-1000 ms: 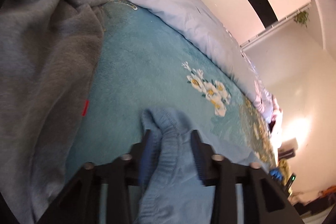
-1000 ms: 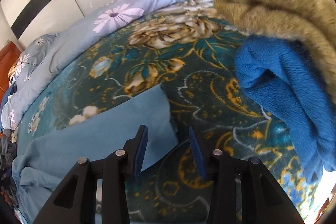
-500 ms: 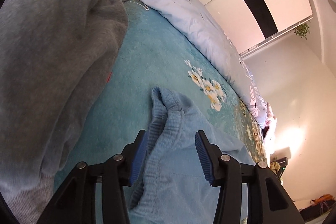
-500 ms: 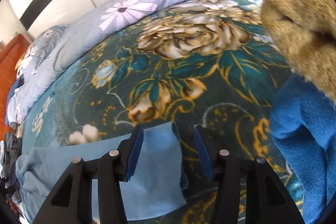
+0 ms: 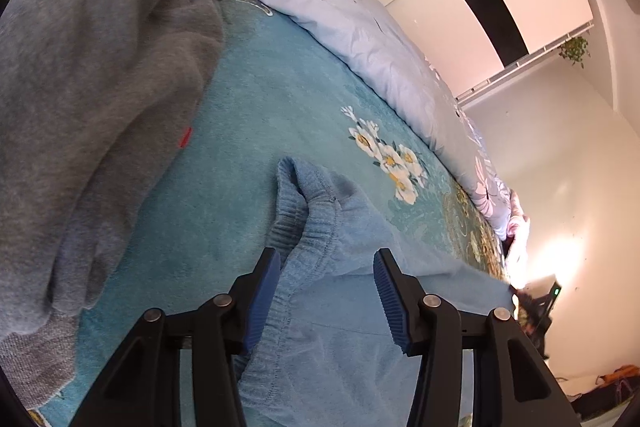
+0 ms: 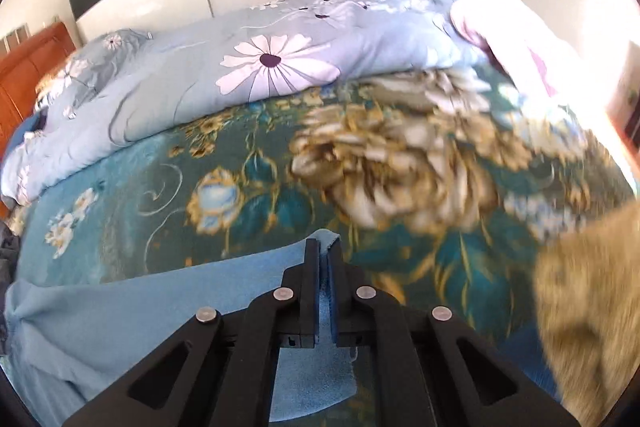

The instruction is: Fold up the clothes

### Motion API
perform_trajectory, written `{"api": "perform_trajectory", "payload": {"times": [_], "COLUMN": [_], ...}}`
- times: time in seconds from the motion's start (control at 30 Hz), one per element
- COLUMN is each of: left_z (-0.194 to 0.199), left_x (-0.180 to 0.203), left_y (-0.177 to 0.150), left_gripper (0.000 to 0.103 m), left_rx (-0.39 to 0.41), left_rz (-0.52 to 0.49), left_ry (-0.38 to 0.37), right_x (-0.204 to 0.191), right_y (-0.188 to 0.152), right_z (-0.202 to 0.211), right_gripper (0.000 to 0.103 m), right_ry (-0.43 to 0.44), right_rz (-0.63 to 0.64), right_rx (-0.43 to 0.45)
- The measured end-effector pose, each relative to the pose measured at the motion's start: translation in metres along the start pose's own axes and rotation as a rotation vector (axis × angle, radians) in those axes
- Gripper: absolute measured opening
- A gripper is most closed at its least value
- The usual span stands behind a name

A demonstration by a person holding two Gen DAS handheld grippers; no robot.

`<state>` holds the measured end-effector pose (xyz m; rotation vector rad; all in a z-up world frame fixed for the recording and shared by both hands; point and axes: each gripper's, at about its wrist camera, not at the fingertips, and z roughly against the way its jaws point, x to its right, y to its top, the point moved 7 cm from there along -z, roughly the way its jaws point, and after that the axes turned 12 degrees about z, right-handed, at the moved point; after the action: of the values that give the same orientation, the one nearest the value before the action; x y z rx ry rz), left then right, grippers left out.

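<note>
Light blue trousers [image 5: 340, 307] lie on a teal floral blanket [image 5: 248, 115]. In the left wrist view their elastic waistband [image 5: 308, 203] bunches up between the fingers of my left gripper [image 5: 326, 267], which is open around it without pinching. In the right wrist view the trousers [image 6: 120, 307] stretch to the left. My right gripper [image 6: 324, 259] is shut on the trouser leg end [image 6: 326, 239], with cloth squeezed between the blue pads.
A grey sweatshirt [image 5: 88, 75] lies left of the trousers. A pale blue flowered duvet [image 6: 240, 67] runs along the far side of the bed. A tan furry garment [image 6: 592, 299] sits at the right, with a blue fleece item under it. An orange headboard [image 6: 28, 75] stands far left.
My right gripper moved onto the trouser leg end and closed on it. My left gripper opened wider and drew back slightly from the waistband.
</note>
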<state>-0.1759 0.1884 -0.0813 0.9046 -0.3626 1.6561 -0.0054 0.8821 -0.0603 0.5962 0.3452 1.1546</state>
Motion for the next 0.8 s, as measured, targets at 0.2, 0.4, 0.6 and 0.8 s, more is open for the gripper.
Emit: {"api": "perform_trajectory", "payload": {"times": [0.2,0.4,0.6,0.8], "left_z": [0.000,0.003,-0.012,-0.050], "left_x": [-0.003,-0.008,0.002,0.008], "left_y": [-0.002,-0.002,0.005,0.024], "left_gripper": [0.053,0.054,0.059,0.059], "left_rx": [0.004,0.013,-0.009,-0.104], "left_rz": [-0.009,-0.011,-0.076,-0.048], "left_ry": [0.028,0.047,0.074,0.038], "right_x": [0.003,0.004,0.002,-0.025], "right_y": [0.005,-0.006,0.012,0.018], "right_z": [-0.027,-0.034,-0.006,0.054], "right_gripper": [0.003,0.004,0.044,0.050], "right_ry": [-0.032,-0.037,-0.078,-0.051], "right_rz": [-0.008,-0.022,-0.009,0.015], "right_rx": [-0.057,-0.077,-0.011,0.137]}}
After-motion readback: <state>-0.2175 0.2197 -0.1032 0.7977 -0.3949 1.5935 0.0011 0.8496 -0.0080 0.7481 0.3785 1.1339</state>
